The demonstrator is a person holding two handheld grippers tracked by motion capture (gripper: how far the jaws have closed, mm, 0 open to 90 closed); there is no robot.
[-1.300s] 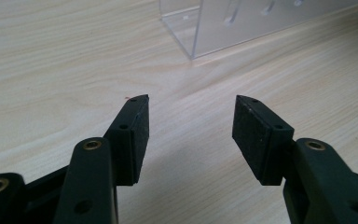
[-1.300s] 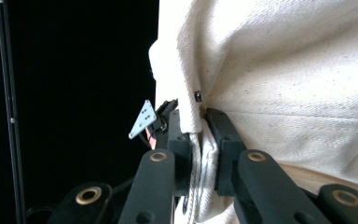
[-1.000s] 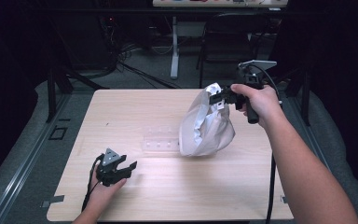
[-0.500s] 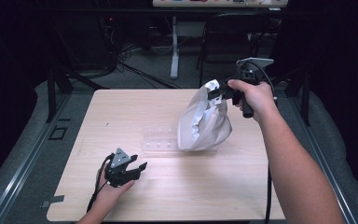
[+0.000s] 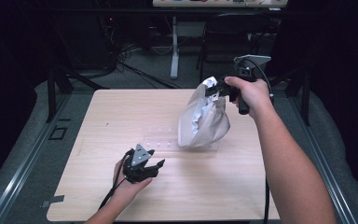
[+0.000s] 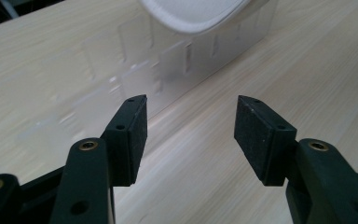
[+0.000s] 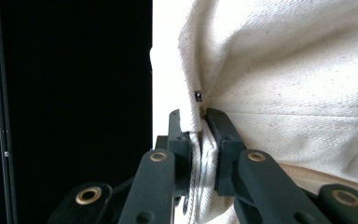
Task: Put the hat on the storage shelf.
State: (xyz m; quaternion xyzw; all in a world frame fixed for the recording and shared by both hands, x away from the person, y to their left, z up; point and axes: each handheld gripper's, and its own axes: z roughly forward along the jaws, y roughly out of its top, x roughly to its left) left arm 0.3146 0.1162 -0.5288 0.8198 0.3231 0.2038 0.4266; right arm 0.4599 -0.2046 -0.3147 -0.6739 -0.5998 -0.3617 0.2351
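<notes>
Two grippers: right gripper (image 5: 213,88), upper right, pinches the white bag (image 5: 203,122); left gripper (image 5: 154,164), lower left, gapes empty above the table (image 5: 98,121).

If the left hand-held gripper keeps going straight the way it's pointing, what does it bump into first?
Probably the clear plastic tray lying on the table. The left hand-held gripper is open and aimed at it, with bare wood between. The white bag hangs just above the tray, so it might touch that too; depth is hard to judge.
</notes>
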